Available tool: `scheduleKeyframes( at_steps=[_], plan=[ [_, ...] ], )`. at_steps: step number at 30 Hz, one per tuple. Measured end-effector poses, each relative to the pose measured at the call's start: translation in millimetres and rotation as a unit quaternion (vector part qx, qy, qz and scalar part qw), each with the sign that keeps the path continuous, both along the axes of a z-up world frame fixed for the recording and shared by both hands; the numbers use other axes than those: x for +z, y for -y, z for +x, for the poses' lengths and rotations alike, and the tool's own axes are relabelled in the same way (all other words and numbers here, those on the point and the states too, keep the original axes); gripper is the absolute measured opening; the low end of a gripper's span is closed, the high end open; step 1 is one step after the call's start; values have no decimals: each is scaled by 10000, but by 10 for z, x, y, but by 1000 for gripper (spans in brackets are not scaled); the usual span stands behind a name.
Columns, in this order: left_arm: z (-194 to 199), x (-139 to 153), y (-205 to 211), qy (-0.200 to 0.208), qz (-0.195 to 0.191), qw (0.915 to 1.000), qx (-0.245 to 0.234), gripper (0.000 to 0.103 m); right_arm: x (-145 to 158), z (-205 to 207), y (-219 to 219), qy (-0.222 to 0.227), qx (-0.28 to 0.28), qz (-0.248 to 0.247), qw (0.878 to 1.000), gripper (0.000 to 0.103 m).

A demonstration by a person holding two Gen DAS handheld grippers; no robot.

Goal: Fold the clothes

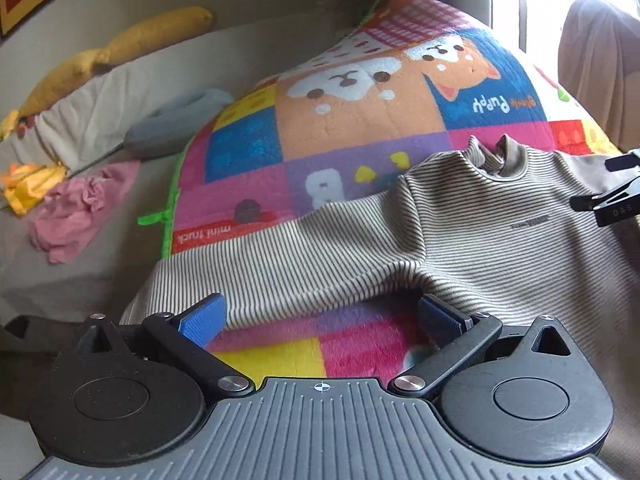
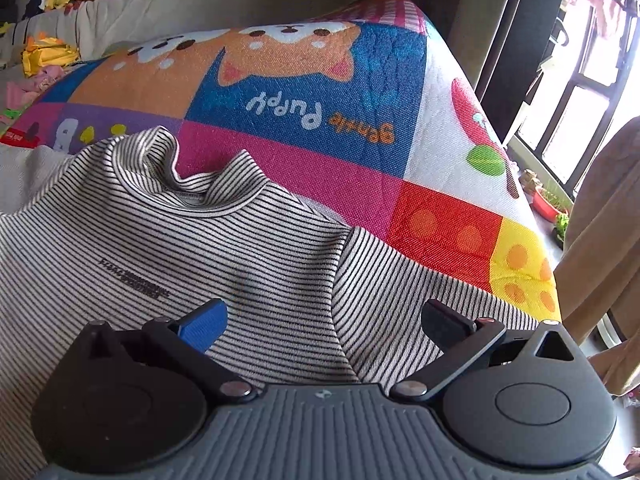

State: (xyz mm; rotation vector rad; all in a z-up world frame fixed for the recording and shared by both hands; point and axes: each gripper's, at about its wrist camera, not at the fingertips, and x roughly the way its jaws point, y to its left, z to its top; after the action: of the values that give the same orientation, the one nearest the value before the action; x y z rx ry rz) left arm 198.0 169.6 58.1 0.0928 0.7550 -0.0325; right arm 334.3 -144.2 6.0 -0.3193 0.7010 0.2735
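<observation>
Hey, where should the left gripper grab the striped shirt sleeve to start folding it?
Grip the striped sleeve by its lower edge, coming in low from the near side. That edge lies between the open left gripper fingers, and the sleeve is spread flat across the mat.

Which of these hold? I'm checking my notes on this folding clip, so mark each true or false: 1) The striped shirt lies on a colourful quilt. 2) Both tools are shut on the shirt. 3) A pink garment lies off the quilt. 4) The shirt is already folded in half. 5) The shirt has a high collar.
1) True: the striped shirt lies on the colourful quilt.
2) False: the left tool and right tool are both open, gripping nothing.
3) True: the pink garment lies beside the quilt.
4) False: it lies spread out, sleeve extended.
5) True: the collar stands up.
</observation>
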Motion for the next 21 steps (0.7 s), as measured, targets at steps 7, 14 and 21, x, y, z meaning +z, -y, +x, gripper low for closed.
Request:
scheduleKeyframes(
  at_steps=[7,14,21],
  plan=[
    [-341,566,-86,-68,-34,9992,-389,103,206,-432,352,-61,255,613,9978,103],
    [-340,1091,65,77,-816,9948,-597,103,201,-644,947,-93,-217,1263,9917,103],
    [88,1129,887,263,-1560,9776,-1385,103,120,-596,1432,-339,-821,1976,9762,103]
  ],
)
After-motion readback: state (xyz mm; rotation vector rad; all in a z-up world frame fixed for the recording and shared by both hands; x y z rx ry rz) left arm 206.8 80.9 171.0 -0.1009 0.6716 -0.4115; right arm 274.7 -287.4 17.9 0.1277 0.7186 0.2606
